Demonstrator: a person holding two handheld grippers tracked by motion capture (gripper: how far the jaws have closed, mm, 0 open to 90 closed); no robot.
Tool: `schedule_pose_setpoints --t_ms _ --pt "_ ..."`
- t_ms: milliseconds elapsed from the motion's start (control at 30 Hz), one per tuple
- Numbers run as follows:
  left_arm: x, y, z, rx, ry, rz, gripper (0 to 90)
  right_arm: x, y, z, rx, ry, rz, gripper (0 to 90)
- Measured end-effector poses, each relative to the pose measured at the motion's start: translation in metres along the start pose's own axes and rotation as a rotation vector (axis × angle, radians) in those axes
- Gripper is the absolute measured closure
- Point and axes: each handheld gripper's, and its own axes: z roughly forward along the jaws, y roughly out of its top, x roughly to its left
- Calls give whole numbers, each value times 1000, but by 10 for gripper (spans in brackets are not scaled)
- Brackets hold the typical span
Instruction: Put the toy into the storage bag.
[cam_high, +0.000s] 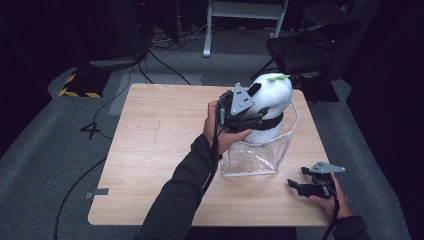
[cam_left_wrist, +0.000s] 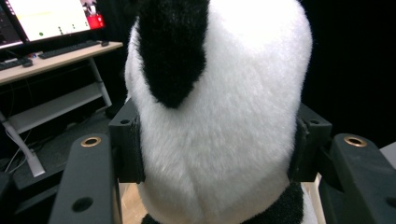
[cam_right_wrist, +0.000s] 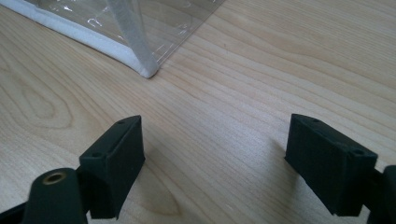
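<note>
The wooden table (cam_high: 160, 150) is holding a clear plastic bag (cam_high: 255, 160) standing near its right side, and a big soft panda toy (cam_high: 267, 100) is sitting halfway down in the bag's open top. The left gripper (cam_high: 248, 119) is squeezing the panda's white tummy from both sides, so it should be pushing straight down and slowly, so the bag is not tipping over. The right gripper (cam_high: 300, 187) is resting wide open on the table, near the bag's near right corner, and could be holding the bag steady.
</note>
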Motion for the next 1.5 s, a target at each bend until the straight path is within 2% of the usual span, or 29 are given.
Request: schedule_pose_setpoints --t_ms 667,1000,1500 --pt "2 -9 5 99 -18 22 327 0 0 0 0 1 0 195" --pt "1 -8 9 187 -13 64 289 0 0 0 0 1 0 195" --pt "4 -7 10 281 -37 70 233 0 0 0 3 2 2 195"
